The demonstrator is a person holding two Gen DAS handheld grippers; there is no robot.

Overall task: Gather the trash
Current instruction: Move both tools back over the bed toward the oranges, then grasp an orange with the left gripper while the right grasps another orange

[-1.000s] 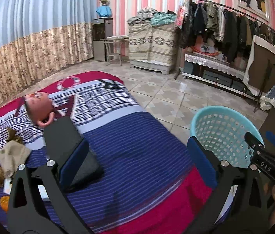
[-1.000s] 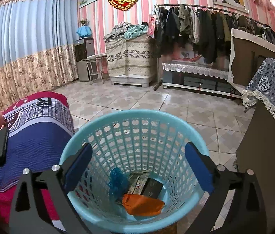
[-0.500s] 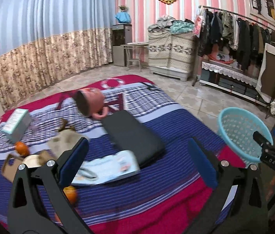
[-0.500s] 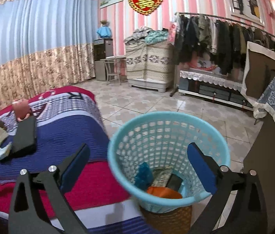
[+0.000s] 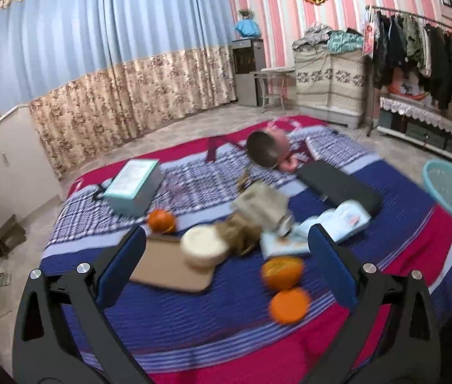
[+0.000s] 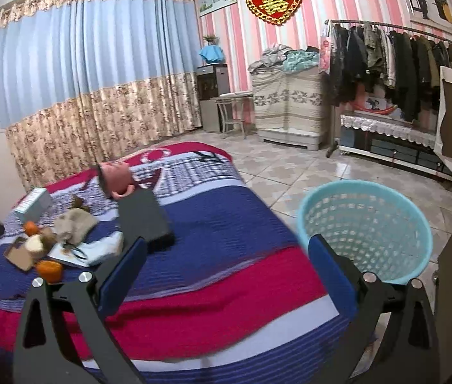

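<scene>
Clutter lies heaped on the striped bed (image 5: 213,316) ahead of my left gripper (image 5: 226,262), whose fingers are spread wide with nothing between them. A flat brown cardboard piece (image 5: 165,272) lies just inside my left finger, its long axis running across my view from left to right, and a pale round lump (image 5: 205,249) rests on its right end. Past that sit a beige crumpled wad (image 5: 259,204) and a light blue wrapper (image 5: 344,217), the wrapper stretching away toward the right against a black flat case (image 5: 338,185). Two oranges (image 5: 285,284) lie nearer, between my fingers, one just in front of the other; a third (image 5: 161,220) is beside a teal box (image 5: 134,185). All of it is blurred.

My right gripper (image 6: 226,272) is also spread and empty, over the bed's red edge. The blue basket (image 6: 366,224) stands upright on the floor just beyond my right finger, well apart from the heap at far left.
</scene>
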